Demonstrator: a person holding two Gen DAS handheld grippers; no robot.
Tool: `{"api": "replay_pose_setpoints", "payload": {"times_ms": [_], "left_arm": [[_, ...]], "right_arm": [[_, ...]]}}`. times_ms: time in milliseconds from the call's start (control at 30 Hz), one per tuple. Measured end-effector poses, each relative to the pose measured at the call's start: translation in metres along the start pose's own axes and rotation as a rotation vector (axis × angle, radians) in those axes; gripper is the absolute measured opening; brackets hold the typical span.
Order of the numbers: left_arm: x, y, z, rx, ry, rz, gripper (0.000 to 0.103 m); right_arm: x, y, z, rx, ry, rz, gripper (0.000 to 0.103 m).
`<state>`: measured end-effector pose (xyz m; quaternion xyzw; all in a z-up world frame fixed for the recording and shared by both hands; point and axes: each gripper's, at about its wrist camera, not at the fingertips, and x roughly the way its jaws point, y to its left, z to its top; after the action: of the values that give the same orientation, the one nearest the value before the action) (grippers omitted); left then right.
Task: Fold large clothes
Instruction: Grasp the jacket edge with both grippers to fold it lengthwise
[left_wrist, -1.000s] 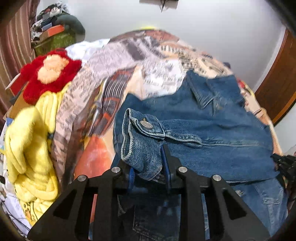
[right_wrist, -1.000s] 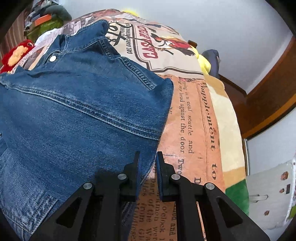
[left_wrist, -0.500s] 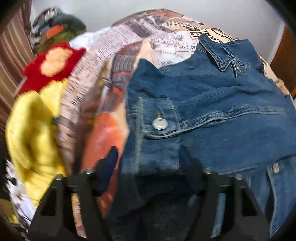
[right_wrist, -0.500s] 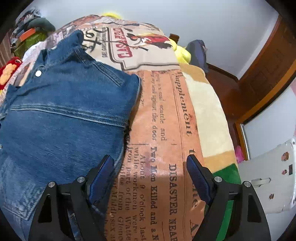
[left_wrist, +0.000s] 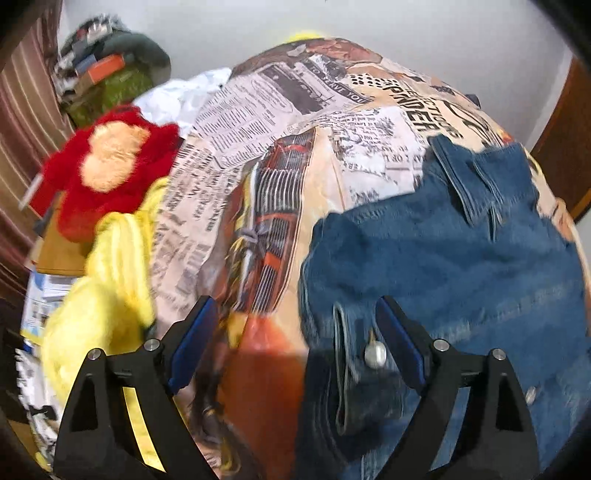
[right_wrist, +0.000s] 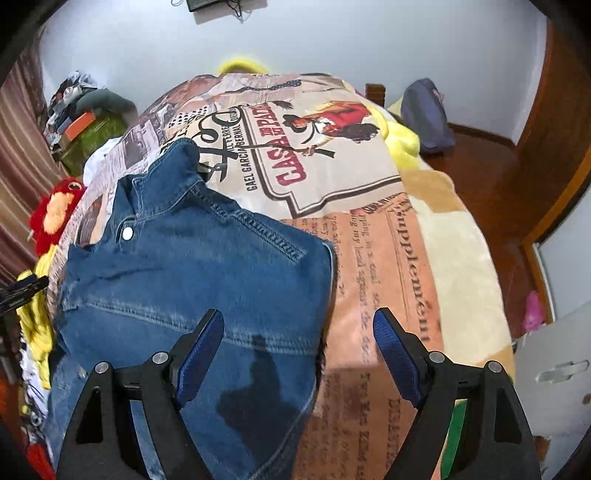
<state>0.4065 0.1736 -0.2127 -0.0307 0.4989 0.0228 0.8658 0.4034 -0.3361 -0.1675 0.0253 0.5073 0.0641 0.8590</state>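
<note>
Over denim jacket (right_wrist: 207, 273), left tongs (left_wrist: 295, 336) just spreading, right tongs (right_wrist: 299, 343) spread, both empty.

Even indoor light, motion blur, fisheye warping

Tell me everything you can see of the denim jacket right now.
The denim jacket is blue, with contrast stitched seams, metal snap buttons and a collar at its far end. It lies fairly flat on the printed blanket, sleeves folded in, one buttoned cuff lying on top near the left gripper. Both grippers' jaws have just opened; neither grips it.
</note>
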Motion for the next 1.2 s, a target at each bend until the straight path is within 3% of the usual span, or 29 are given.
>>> {"api": "replay_pose_setpoints", "payload": {"times_ms": [200, 300, 400, 467, 533, 567, 667, 867, 1033, 1200], "left_arm": [[0.049, 0.013, 0.019, -0.096, 0.093, -0.108, 0.088], [0.074, 0.013, 0.023, -0.135, 0.144, -0.164, 0.087], [0.089, 0.014, 0.025, -0.159, 0.168, -0.196, 0.068], [0.098, 0.014, 0.025, -0.185, 0.181, -0.247, 0.046], [0.104, 0.014, 0.024, -0.214, 0.183, -0.281, 0.036], [0.104, 0.013, 0.025, -0.217, 0.179, -0.281, 0.033], [0.103, 0.008, 0.026, -0.203, 0.152, -0.263, 0.026], [0.076, -0.009, 0.041, -0.109, 0.046, -0.135, 0.019], [0.050, 0.002, 0.060, -0.089, -0.034, -0.117, 0.016], [0.052, 0.013, 0.073, -0.075, -0.030, -0.059, 0.016]], "right_arm": [[0.035, -0.010, 0.011, 0.033, 0.060, 0.004, 0.081], [0.058, -0.016, 0.013, 0.077, 0.132, 0.069, 0.081], [0.075, -0.023, 0.017, 0.144, 0.151, 0.126, 0.080], [0.084, -0.028, 0.019, 0.196, 0.150, 0.173, 0.059], [0.091, -0.030, 0.022, 0.226, 0.149, 0.172, 0.043], [0.093, -0.030, 0.024, 0.229, 0.146, 0.160, 0.030], [0.098, -0.030, 0.032, 0.217, 0.125, 0.126, 0.014], [0.094, -0.023, 0.067, 0.184, 0.065, 0.132, 0.009], [0.080, 0.005, 0.106, 0.077, -0.014, 0.103, 0.009], [0.073, 0.035, 0.142, 0.001, -0.081, 0.084, 0.009]]}}
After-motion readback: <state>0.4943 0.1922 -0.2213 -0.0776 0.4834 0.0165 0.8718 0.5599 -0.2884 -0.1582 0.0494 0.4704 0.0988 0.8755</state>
